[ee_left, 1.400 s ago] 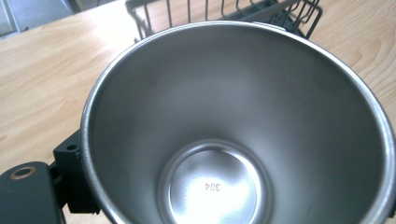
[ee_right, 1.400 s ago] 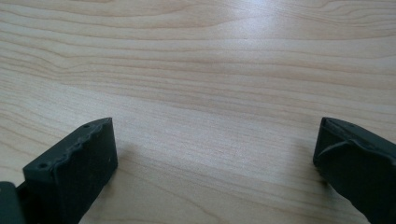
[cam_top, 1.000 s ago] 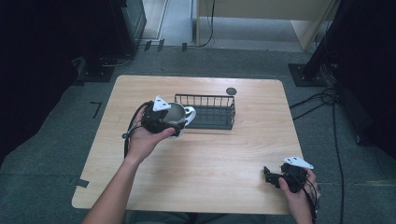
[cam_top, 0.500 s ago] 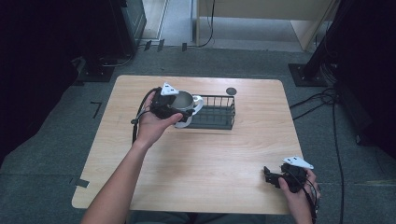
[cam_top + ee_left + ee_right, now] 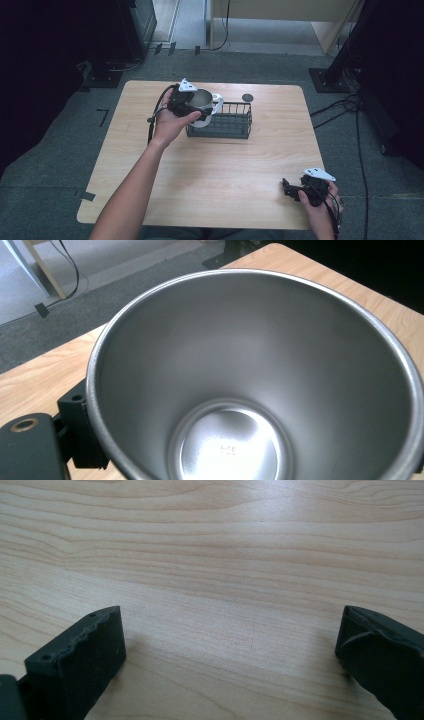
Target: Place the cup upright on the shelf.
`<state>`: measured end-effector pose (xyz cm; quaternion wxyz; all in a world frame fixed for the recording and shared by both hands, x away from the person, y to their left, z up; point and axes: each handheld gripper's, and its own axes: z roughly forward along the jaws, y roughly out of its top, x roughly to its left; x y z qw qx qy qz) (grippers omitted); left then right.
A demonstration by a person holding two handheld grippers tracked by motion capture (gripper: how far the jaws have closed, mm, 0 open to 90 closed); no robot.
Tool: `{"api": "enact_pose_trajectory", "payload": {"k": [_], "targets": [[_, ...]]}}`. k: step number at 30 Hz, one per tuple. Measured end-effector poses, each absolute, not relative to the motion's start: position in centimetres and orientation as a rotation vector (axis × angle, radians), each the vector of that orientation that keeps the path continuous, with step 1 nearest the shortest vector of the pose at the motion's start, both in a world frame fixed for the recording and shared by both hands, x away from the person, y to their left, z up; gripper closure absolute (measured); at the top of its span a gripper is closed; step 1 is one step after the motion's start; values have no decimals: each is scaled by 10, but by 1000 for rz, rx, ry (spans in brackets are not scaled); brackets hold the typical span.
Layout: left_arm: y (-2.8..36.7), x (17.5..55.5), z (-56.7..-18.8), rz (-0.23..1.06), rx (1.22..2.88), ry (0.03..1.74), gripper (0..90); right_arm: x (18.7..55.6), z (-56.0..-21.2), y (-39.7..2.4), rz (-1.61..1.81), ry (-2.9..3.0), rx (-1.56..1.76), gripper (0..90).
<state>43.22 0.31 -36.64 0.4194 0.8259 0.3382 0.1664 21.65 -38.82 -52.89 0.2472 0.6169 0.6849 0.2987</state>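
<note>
Cup [image 5: 202,102], steel inside with a white handle, was carried by the left claw [image 5: 192,107] from over the bare bench [image 5: 225,170] to the left end of the wire basket [image 5: 222,120] across the last second. One second back it hung left of the basket; half a second back it was at the basket's left wall; at this moment it sat over that end, mouth up, handle pointing into the basket. Whether its base touched the basket floor could not be told from the high view.

Left claw was pinching the cup wall: in the left gripper view the rim [image 5: 95,390] ran hard against the black jaw at lower left, and the empty steel bowl lay open to the camera.

Right claw [image 5: 295,190] had not moved through all three high views. It lay at the near right corner of the bench, jaws spread wide with bare wood between them in the right gripper view.

A small dark disc [image 5: 247,97] lay on the bench just behind the basket, unchanged.

Judgement: transport looked nearly finished; lowering and release were what remained.
</note>
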Motion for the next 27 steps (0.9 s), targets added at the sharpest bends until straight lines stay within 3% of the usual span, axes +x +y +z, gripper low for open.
{"api": "enact_pose_trajectory", "payload": {"k": [27], "targets": [[-16,474,-391,417,2138,863,77,216,-529,-388,815,1868,1682,0]]}}
